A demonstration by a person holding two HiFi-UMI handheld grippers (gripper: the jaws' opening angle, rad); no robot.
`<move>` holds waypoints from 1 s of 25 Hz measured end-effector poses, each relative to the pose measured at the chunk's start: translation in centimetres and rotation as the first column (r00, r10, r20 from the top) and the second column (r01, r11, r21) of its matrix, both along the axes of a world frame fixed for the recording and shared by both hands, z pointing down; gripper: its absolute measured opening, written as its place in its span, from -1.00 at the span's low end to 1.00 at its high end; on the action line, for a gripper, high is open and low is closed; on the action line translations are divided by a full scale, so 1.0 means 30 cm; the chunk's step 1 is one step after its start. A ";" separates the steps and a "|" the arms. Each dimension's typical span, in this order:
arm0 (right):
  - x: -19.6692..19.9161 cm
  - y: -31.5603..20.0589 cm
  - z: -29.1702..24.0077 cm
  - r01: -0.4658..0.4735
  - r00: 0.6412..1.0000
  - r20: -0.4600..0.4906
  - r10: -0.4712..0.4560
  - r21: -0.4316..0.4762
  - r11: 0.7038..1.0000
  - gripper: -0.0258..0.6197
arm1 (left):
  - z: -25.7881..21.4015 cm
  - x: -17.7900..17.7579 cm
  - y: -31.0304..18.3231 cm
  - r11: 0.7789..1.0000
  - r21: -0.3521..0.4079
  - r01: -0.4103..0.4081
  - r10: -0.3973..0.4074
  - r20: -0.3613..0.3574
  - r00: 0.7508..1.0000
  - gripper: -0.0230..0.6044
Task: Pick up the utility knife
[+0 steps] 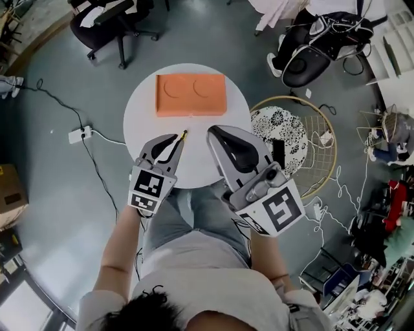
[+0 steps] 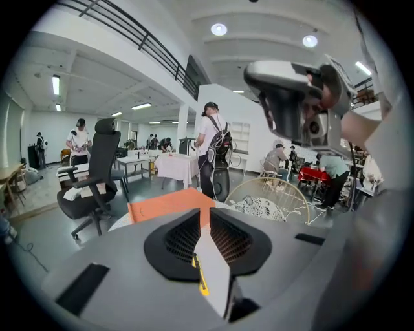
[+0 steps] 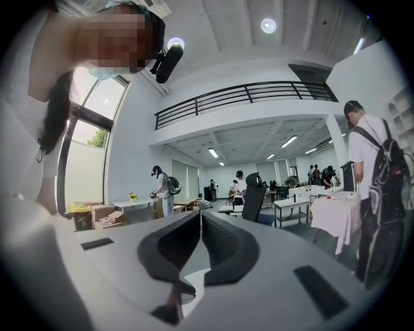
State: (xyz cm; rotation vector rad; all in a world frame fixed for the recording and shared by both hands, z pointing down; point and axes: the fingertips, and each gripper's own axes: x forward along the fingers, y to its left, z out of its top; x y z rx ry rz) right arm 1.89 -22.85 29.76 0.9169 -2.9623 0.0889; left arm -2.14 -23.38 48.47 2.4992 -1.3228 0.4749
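Note:
The utility knife (image 1: 180, 143), grey with a yellow strip, is clamped between the jaws of my left gripper (image 1: 171, 140) and sticks out toward the orange block (image 1: 191, 94). In the left gripper view the knife (image 2: 211, 270) stands on edge between the shut black pads (image 2: 178, 242), with the orange block (image 2: 165, 205) beyond. My right gripper (image 1: 217, 134) hovers over the right side of the round white table (image 1: 145, 106), lifted and tilted up. Its jaws meet at the tip (image 3: 200, 216) with nothing between them.
A wire chair with a patterned cushion (image 1: 284, 129) stands right of the table. An office chair (image 1: 110, 19) is at the far left, and a power strip (image 1: 79, 134) with cable lies on the floor. A cardboard box (image 1: 10, 194) sits at the left edge.

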 end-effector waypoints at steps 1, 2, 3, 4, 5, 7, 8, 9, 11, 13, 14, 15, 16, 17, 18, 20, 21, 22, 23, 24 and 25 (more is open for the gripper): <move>0.009 -0.010 0.006 0.010 1.000 0.004 -0.010 -0.008 1.000 -0.90 | 0.039 0.011 -0.006 1.000 -0.027 0.005 -0.005 0.011 1.000 -0.79; 0.018 -0.018 0.014 0.019 1.000 0.007 -0.019 -0.016 1.000 -0.90 | 0.080 0.021 -0.011 0.999 -0.052 0.011 -0.010 0.021 1.000 -0.77; 0.025 -0.025 0.023 0.028 1.000 0.008 -0.028 -0.022 0.999 -0.90 | 0.122 0.029 -0.014 0.997 -0.076 0.019 -0.016 0.032 0.999 -0.75; 0.031 -0.029 0.034 0.035 0.999 0.008 -0.035 -0.028 0.999 -0.90 | 0.163 0.034 -0.014 0.995 -0.100 0.027 -0.023 0.044 0.999 -0.73; 0.037 -0.032 0.044 0.042 0.999 0.007 -0.041 -0.034 0.999 -0.90 | 0.204 0.037 -0.013 0.992 -0.123 0.035 -0.028 0.056 0.998 -0.70; 0.048 -0.037 0.060 0.051 0.999 0.001 -0.051 -0.042 0.998 -0.90 | 0.280 0.038 -0.012 0.985 -0.166 0.054 -0.041 0.080 0.996 -0.67; 0.055 -0.039 0.067 0.054 0.998 -0.004 -0.055 -0.045 0.998 -0.90 | 0.316 0.036 -0.014 0.980 -0.186 0.065 -0.048 0.093 0.994 -0.66; 0.063 -0.041 0.075 0.057 0.998 -0.009 -0.058 -0.048 0.997 -0.90 | 0.349 0.034 -0.018 0.977 -0.201 0.075 -0.054 0.109 0.993 -0.66; 0.081 -0.042 0.092 0.060 0.998 -0.020 -0.061 -0.054 0.997 -0.90 | 0.405 0.034 -0.025 0.970 -0.225 0.093 -0.062 0.142 0.988 -0.64; 0.101 -0.040 0.106 0.061 0.998 -0.027 -0.062 -0.063 0.996 -0.90 | 0.448 0.034 -0.028 0.963 -0.245 0.110 -0.069 0.172 0.983 -0.64; 0.109 -0.040 0.112 0.061 0.998 -0.029 -0.063 -0.068 0.996 -0.90 | 0.466 0.033 -0.028 0.960 -0.255 0.119 -0.072 0.186 0.980 -0.64; 0.117 -0.040 0.117 0.061 0.998 -0.030 -0.063 -0.072 0.996 -0.90 | 0.484 0.031 -0.027 0.956 -0.265 0.128 -0.076 0.198 0.977 -0.64; 0.123 -0.040 0.122 0.061 0.998 -0.031 -0.063 -0.076 0.995 -0.90 | 0.501 0.030 -0.027 0.952 -0.274 0.136 -0.079 0.208 0.975 -0.64; 0.130 -0.041 0.126 0.061 0.997 -0.032 -0.063 -0.079 0.995 -0.90 | 0.518 0.029 -0.027 0.948 -0.284 0.143 -0.081 0.217 0.973 -0.64; 0.136 -0.042 0.130 0.060 0.997 -0.032 -0.063 -0.081 0.995 -0.90 | 0.534 0.028 -0.027 0.944 -0.293 0.149 -0.083 0.225 0.971 -0.64; 0.146 -0.044 0.138 0.059 0.998 -0.033 -0.062 -0.084 0.995 -0.90 | 0.568 0.026 -0.024 0.937 -0.312 0.157 -0.081 0.243 0.967 -0.64; 0.150 -0.045 0.143 0.058 0.998 -0.033 -0.061 -0.086 0.995 -0.90 | 0.587 0.025 -0.019 0.932 -0.323 0.161 -0.079 0.252 0.964 -0.64; 0.155 -0.044 0.147 0.057 0.998 -0.034 -0.060 -0.089 0.994 -0.90 | 0.605 0.024 -0.012 0.928 -0.334 0.167 -0.080 0.260 0.962 -0.64; 0.159 -0.043 0.149 0.056 0.998 -0.034 -0.059 -0.090 0.994 -0.90 | 0.619 0.022 -0.005 0.924 -0.340 0.174 -0.084 0.263 0.961 -0.64; 0.162 -0.041 0.151 0.055 0.998 -0.034 -0.059 -0.091 0.994 -0.90 | 0.627 0.020 0.000 0.922 -0.341 0.182 -0.093 0.261 0.961 -0.63; 0.165 -0.040 0.152 0.055 0.998 -0.034 -0.058 -0.091 0.994 -0.90 | 0.629 0.018 0.002 0.921 -0.339 0.190 -0.103 0.257 0.961 -0.62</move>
